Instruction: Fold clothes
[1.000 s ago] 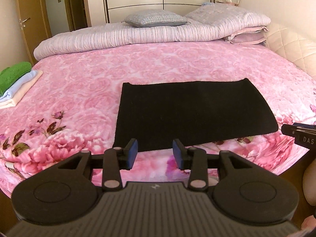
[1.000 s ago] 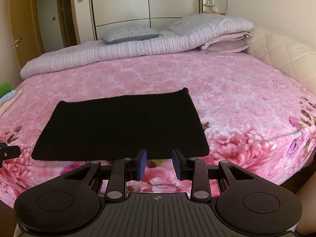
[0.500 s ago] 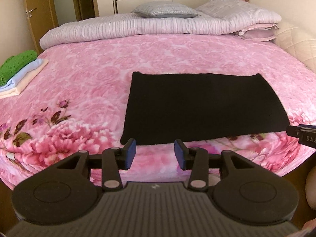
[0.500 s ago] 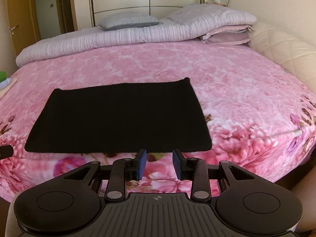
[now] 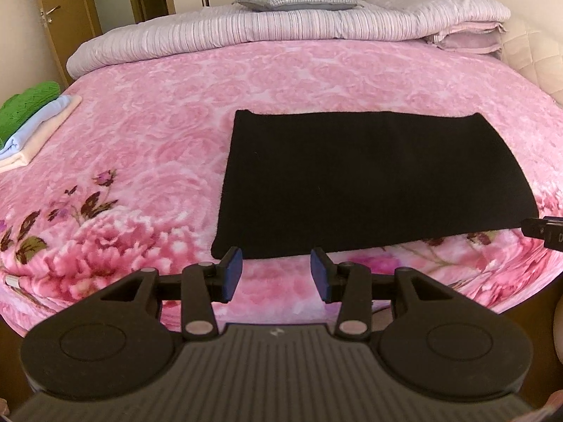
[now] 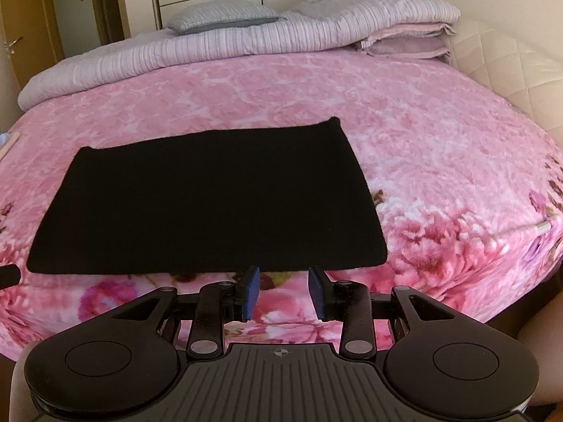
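Observation:
A black garment [image 5: 373, 183] lies flat as a wide rectangle on the pink floral bedspread [image 5: 158, 133]; the right wrist view shows the black garment [image 6: 207, 200] too. My left gripper [image 5: 277, 274] hovers open just short of the cloth's near edge, close to its left corner, with nothing between its blue pads. Near the same edge, toward its right half, my right gripper [image 6: 284, 293] is also open and empty. The tip of the right gripper [image 5: 543, 234] shows at the right rim of the left wrist view.
A stack of folded clothes [image 5: 28, 123], green on top, sits at the bed's left edge. A striped quilt [image 5: 264, 31] and pillows [image 5: 464, 31] line the far side. A quilted headboard [image 6: 506, 70] curves along the right. The bed's front edge lies right below both grippers.
Both grippers have moved closer to the near edge of the black garment and tilted down over it. The cloth has not moved.

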The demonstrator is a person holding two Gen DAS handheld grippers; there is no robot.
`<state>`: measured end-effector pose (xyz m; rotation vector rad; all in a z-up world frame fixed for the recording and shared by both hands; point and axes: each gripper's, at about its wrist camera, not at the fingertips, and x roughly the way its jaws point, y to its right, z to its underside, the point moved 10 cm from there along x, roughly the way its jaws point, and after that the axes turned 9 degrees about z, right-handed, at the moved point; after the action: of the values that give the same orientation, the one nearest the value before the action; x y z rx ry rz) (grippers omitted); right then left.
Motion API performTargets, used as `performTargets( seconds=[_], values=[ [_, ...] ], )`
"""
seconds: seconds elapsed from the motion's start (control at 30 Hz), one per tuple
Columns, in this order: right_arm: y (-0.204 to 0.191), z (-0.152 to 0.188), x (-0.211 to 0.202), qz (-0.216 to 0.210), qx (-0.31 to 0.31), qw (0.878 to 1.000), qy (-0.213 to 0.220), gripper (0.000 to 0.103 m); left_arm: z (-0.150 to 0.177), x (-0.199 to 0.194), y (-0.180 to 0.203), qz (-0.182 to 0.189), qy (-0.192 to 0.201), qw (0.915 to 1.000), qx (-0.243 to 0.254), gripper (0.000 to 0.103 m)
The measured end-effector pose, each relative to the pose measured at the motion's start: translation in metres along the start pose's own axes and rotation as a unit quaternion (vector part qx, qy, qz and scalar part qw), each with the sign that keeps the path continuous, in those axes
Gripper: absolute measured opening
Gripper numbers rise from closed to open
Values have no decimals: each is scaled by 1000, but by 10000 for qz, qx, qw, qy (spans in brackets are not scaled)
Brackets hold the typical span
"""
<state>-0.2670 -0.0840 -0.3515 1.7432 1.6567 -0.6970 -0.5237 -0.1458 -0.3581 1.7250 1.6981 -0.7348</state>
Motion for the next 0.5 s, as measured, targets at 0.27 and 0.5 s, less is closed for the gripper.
performTargets(
  seconds=[0.27,0.5],
  values=[
    [5,-1,16,35,54,9999,-141,35,-2,16,5,60,-144,9999,65,38],
    [8,-1,28,-48,206,9995,-250,36,-3,27,6,298,-140,9994,69,38]
  ],
)
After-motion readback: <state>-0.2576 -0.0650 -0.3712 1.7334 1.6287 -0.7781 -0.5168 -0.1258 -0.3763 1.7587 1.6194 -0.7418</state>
